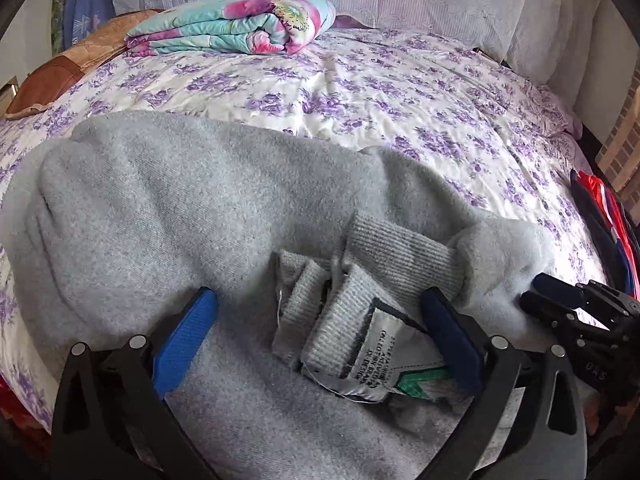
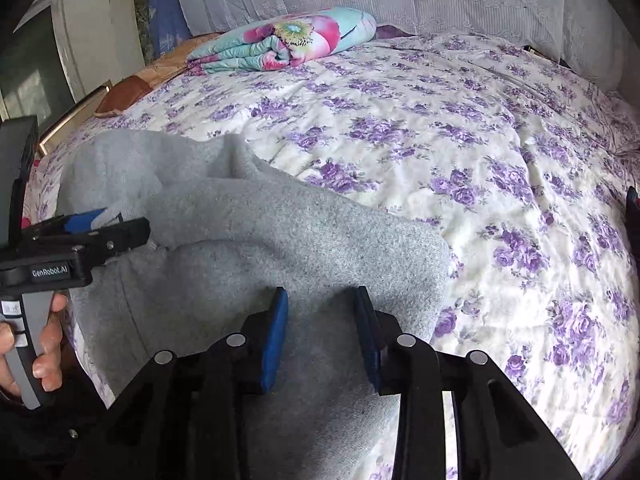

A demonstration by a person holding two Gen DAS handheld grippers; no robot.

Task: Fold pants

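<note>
Grey fleece pants [image 1: 192, 208] lie bunched on the bed, also in the right wrist view [image 2: 280, 240]. In the left wrist view my left gripper [image 1: 318, 304] is open, its blue pads either side of the ribbed waistband [image 1: 384, 256] and its white label [image 1: 380, 356]. In the right wrist view my right gripper [image 2: 322, 300] is open, its pads resting over the grey fabric near a folded edge. The right gripper also shows at the right of the left wrist view [image 1: 536, 296]. The left gripper shows at the left of the right wrist view [image 2: 108, 224], touching the pants.
The bed [image 2: 480, 160] has a white cover with purple flowers. A folded floral quilt [image 1: 240, 24] and a brown pillow [image 1: 60, 76] lie at the far side. Red and blue clothing [image 1: 608, 216] lies at the right edge. Pale curtains hang behind.
</note>
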